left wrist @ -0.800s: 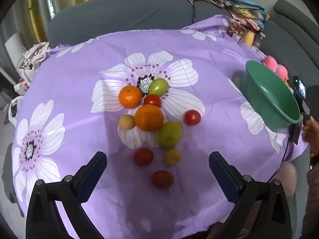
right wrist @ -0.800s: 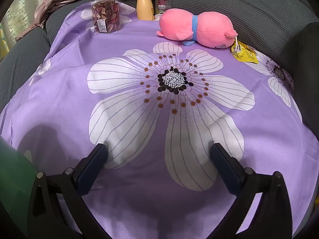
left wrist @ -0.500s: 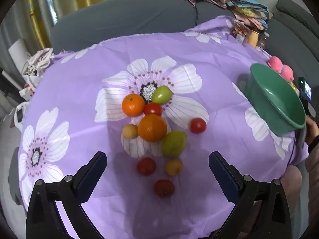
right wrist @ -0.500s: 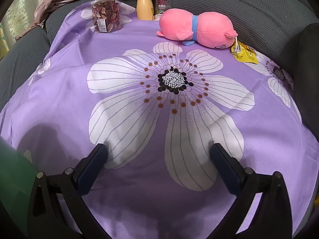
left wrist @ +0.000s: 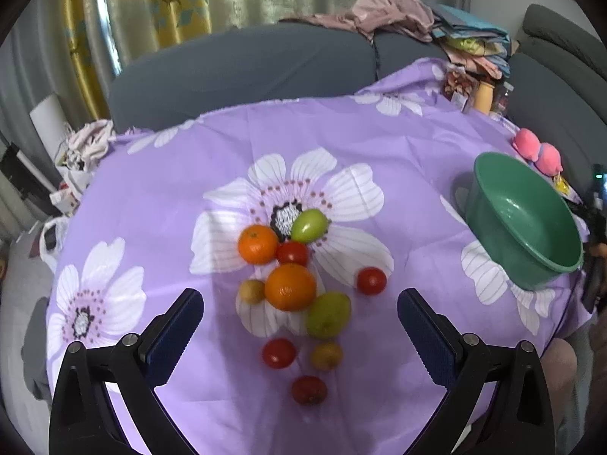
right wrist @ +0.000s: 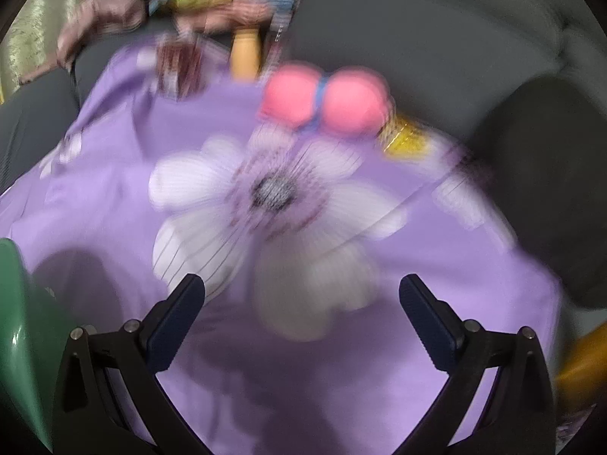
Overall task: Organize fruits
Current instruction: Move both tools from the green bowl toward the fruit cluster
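Several fruits lie clustered on the purple flowered cloth (left wrist: 159,197) in the left wrist view: two oranges (left wrist: 290,287) (left wrist: 258,244), a green tomato (left wrist: 309,225), a green fruit (left wrist: 328,314), red tomatoes (left wrist: 371,280) (left wrist: 279,353) and small yellowish fruits (left wrist: 251,291). A green bowl (left wrist: 489,204) stands empty at the right. My left gripper (left wrist: 299,316) hovers open above the near fruits, holding nothing. My right gripper (right wrist: 301,309) is open over bare cloth, with the bowl's wall (right wrist: 17,326) at its left edge. The right wrist view is blurred.
A pink plush toy (right wrist: 326,100) lies at the cloth's far side beside a yellow packet (right wrist: 406,138), a bottle (right wrist: 246,51) and a snack jar (right wrist: 180,70). A grey sofa (left wrist: 242,64) with piled clothes (left wrist: 394,9) rings the table. The cloth's near edge drops off just below the left gripper.
The left gripper has pulled back and risen, so the fruits and bowl sit lower and smaller in its view. The right gripper, still before, is now moving: its view is blurred and shifted.
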Tool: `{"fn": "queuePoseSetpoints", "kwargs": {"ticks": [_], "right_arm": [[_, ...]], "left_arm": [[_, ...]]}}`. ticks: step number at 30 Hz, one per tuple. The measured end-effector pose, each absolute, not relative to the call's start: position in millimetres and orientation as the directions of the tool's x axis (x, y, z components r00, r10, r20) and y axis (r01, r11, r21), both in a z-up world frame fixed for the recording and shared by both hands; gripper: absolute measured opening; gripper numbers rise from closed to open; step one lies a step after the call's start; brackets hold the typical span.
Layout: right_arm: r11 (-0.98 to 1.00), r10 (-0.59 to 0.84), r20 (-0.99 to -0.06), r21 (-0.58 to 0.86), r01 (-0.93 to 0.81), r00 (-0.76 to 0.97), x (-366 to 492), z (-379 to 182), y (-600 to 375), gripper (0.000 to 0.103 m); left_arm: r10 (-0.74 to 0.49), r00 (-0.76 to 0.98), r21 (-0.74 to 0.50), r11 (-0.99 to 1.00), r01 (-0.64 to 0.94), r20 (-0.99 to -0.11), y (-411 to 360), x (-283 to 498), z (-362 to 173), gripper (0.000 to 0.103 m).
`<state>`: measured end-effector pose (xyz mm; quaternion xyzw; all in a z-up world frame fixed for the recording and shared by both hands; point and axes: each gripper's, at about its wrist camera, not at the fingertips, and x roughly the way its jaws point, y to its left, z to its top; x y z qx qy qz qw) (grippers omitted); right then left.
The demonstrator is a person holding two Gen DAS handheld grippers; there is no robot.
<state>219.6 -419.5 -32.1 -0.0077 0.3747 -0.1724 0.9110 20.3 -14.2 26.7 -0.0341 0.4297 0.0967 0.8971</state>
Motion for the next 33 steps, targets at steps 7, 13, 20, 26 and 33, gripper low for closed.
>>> {"fn": "queuePoseSetpoints", "kwargs": {"ticks": [7,13,20,26,33], "right_arm": [[0.998,-0.052,-0.552,-0.069,0.016,0.832,146,58,-358,0.103],[0.886,0.373,-0.535,-0.039,-0.463,0.758,82,82,-240,0.103],[0.715,0.552,-0.605,-0.009,-0.699,0.573,52,58,-152,0.103],[0.691,0.549,-0.641,-0.013,-0.723,0.537,32,41,-112,0.103],[0.68,0.537,-0.669,-0.016,-0.733,0.513,27,31,-98,0.103]], "left_arm": [[0.146,0.642,0.01,0.978,-0.21,-0.753,-9,15,34,0.101],[0.165,0.663,0.02,0.975,-0.22,-0.731,-4,2,41,0.101],[0.181,0.664,0.016,0.969,-0.246,-0.725,8,-12,41,0.101],[0.189,0.664,0.007,0.964,-0.268,-0.724,16,-23,38,0.101],[0.185,0.655,0.001,0.962,-0.271,-0.732,20,-29,33,0.101]]}}
